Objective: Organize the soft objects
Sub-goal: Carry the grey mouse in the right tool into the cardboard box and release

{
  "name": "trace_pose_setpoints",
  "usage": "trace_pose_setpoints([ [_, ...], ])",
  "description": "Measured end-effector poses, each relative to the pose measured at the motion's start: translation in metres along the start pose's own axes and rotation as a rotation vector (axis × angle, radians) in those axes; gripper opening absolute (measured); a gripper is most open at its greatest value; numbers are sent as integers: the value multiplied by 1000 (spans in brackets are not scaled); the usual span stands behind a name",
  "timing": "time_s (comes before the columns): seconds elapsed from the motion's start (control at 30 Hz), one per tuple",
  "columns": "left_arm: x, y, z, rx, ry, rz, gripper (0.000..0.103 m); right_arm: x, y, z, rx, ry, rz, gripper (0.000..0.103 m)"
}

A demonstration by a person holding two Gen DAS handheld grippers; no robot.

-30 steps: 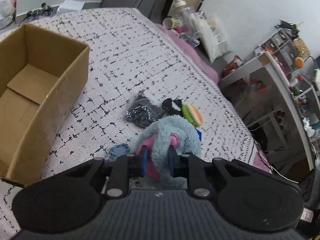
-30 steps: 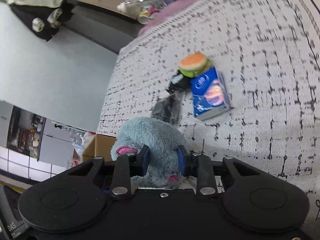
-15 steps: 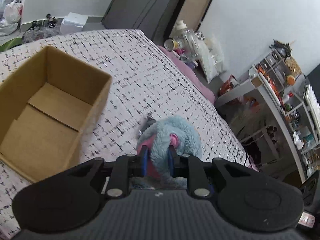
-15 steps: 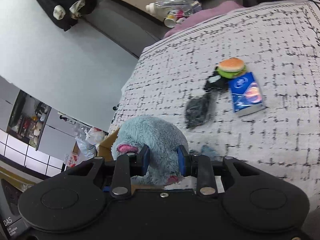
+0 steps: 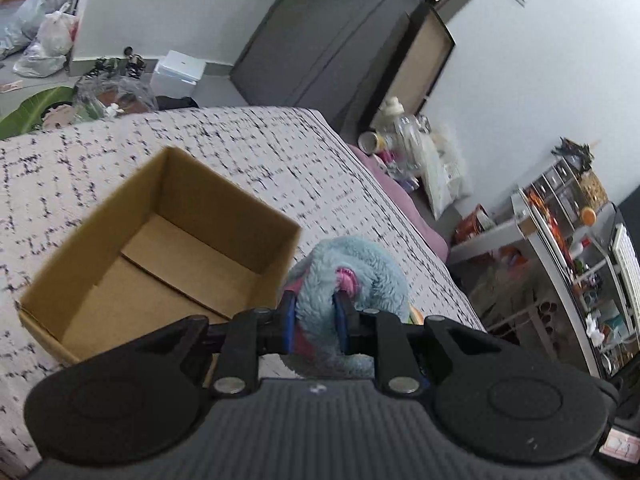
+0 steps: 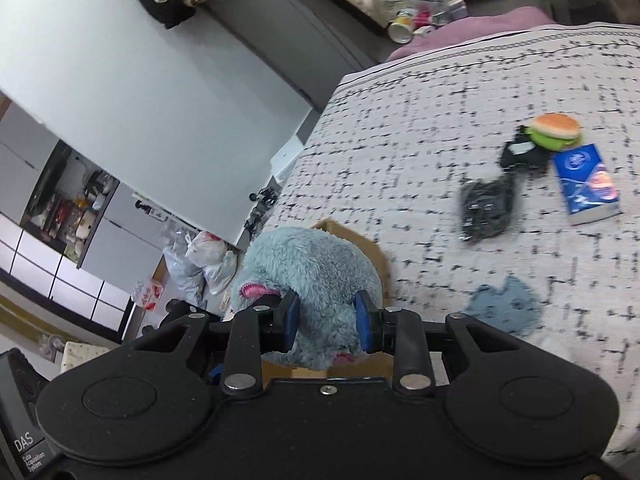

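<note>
Both tools grip one blue plush [image 5: 348, 276] w/ pink ears. Left tool [image 5: 314, 316] clamps it from one side, right tool [image 6: 326, 316] from the other, plush held up off the bed [image 6: 440, 128], beside the box [image 5: 160, 248] rim. Burger toy [image 6: 554, 130] lies on bed.

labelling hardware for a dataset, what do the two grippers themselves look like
Both are matte black plastic with two round disc housings, silver bolts and blue finger pads. The left gripper has a ribbed grey top; the right gripper has a smooth black top, one centre screw and a "DAS" label.
</note>
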State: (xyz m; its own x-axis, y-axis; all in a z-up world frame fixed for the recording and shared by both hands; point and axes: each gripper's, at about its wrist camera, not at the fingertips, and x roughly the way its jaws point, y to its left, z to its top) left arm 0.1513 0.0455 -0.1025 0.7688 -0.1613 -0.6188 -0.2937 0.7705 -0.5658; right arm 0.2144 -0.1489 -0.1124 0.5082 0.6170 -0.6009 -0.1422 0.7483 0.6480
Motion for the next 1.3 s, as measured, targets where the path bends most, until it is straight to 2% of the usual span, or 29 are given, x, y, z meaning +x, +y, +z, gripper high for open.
trace_pose_setpoints([
  [0.13, -7, 11, 7, 19, -44, 24, 19, 14, 17, -2, -21, 9, 13, 29],
  [0.4, -3, 40, 21, -12, -86, 51, 19, 42, 35, -3, -42, 43, 26, 29],
  [0.87, 19, 81, 30, -134, -119, 101, 20, 96, 41, -3, 3, 107, 8, 29],
  [1.1, 19, 92, 33, -175, -152, 136, 24, 118, 47, -3, 30, 106, -17, 29],
  [1.23, 19, 97, 34, -198, -130, 144, 24, 124, 47, -2, 34, 76, -57, 38],
  [1.3, 18, 98, 33, -194, -129, 155, 24, 121, 47, 0, 43, 81, -39, 50],
])
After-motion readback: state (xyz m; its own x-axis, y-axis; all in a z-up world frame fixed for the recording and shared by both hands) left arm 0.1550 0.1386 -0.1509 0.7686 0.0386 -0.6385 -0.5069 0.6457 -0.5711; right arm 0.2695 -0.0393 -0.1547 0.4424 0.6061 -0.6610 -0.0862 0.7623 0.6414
